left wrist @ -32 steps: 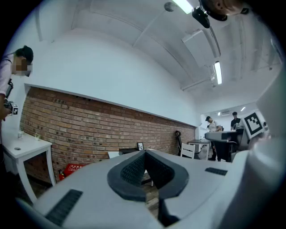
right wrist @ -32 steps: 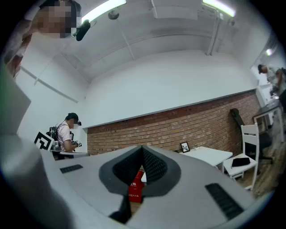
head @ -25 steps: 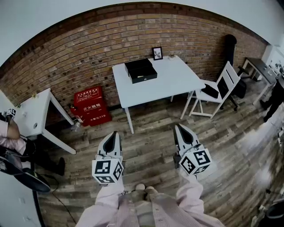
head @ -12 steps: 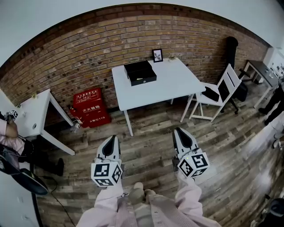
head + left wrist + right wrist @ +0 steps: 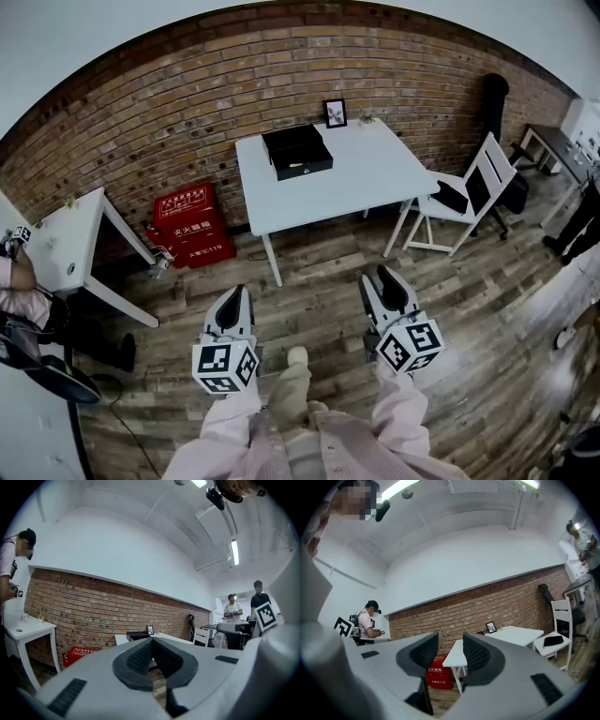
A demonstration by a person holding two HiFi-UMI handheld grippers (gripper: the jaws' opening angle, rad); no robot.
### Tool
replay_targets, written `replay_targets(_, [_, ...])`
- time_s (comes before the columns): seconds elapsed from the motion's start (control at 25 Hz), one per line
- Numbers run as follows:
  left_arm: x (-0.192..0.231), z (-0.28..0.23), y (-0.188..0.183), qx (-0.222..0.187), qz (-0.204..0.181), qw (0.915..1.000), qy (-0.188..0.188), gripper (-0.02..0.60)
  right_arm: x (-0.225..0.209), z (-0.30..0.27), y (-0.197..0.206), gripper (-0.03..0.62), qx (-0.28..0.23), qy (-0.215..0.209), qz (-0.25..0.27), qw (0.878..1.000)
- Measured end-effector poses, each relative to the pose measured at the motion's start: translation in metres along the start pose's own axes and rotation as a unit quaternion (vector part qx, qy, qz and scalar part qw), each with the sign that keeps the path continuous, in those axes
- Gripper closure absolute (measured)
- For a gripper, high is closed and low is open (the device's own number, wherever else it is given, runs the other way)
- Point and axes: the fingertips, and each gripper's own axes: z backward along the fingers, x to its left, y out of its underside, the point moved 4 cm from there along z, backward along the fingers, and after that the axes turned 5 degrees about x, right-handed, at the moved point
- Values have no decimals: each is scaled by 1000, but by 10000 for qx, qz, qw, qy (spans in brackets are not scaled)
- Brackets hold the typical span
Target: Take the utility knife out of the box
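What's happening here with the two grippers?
A person stands on the wooden floor with a gripper in each hand, some way from the white table by the brick wall. The black box sits on that table, neither gripper near it. The left gripper is shut and empty; the right gripper is opening its jaws, nothing between them.

Black box (image 5: 296, 148), flat and rectangular, sits on the white table (image 5: 375, 178) at its back-left part, close to the brick wall and slightly skewed to the table edge. A small pale mark shows on its front side. Can't tell if it's open or closed. Knife too small to make out.
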Motion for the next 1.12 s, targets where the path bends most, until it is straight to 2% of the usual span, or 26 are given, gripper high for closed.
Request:
replay_targets(0.28, [11, -44, 5, 66, 78, 9999, 27, 589, -23, -40, 7, 444, 108, -8, -54, 9999])
replay_targets(0.52, [32, -101, 0, 133, 119, 9998, 65, 589, -47, -93, 7, 445, 180, -10, -132, 9998])
replay_targets(1.12, [90, -247, -36, 168, 192, 9993, 259, 589, -97, -236, -9, 445, 393, 97, -153, 9991])
